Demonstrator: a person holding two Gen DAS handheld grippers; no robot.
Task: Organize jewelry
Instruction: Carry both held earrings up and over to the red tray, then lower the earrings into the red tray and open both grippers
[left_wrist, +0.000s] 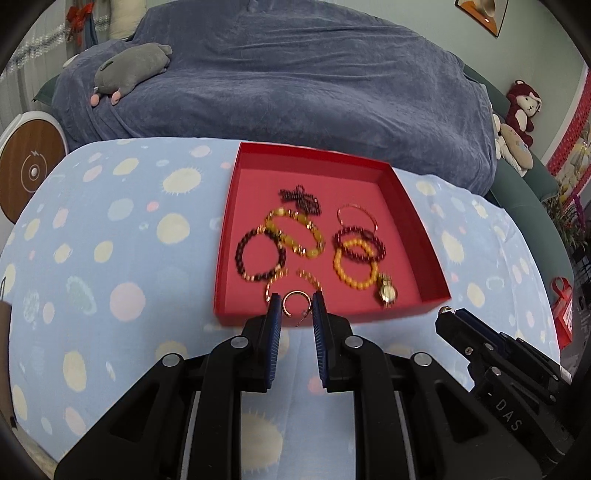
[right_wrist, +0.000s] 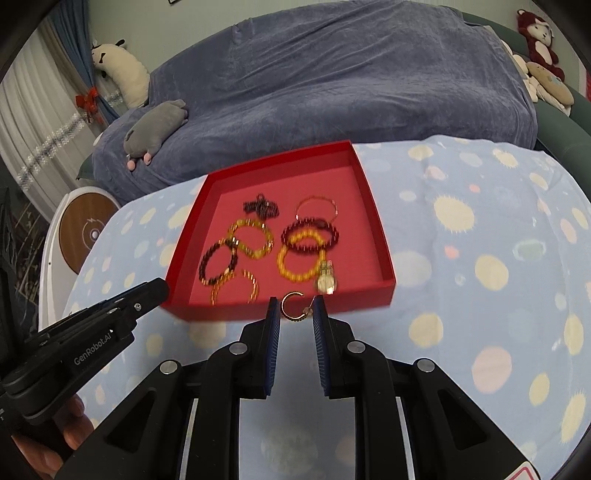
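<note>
Bed (left_wrist: 295, 92) w/ blue-grey cover fills the far background, well beyond both claws; grey plush (left_wrist: 129, 70) lies on it, up-left of the left claw.

Spotted cloth (left_wrist: 110, 258) covers the surface under both claws.

Red tray (left_wrist: 332, 314) sits on the cloth just ahead of both claws, its near wall right at their tips. Inside: beaded bracelets (left_wrist: 260, 256) in dark red, yellow and amber, thin bangle (left_wrist: 356, 218), dark bead cluster (left_wrist: 301, 197), gold watch (left_wrist: 387, 293) at the near-right corner, just ahead-right of the left claw. All blurred.

Left claw (left_wrist: 297, 306): jaws narrowed but not touching, closed on a gold hoop earring (left_wrist: 294, 302) that spans the gap between the blue pads (left_wrist: 275, 314); its hook hangs below. Earring is held over the tray's near edge, not in it.

Right claw (right_wrist: 297, 308): same narrow gap, gripping a second hoop (right_wrist: 291, 306) between its tips, a small dangle touching the right pad. It too hangs at the tray's near wall. In left view the right claw (left_wrist: 448, 312) shows at right, a gold bit at its tip.

Left claw (right_wrist: 160, 288) enters right view from the left, fingers of a hand (right_wrist: 74, 424) below it.
</note>
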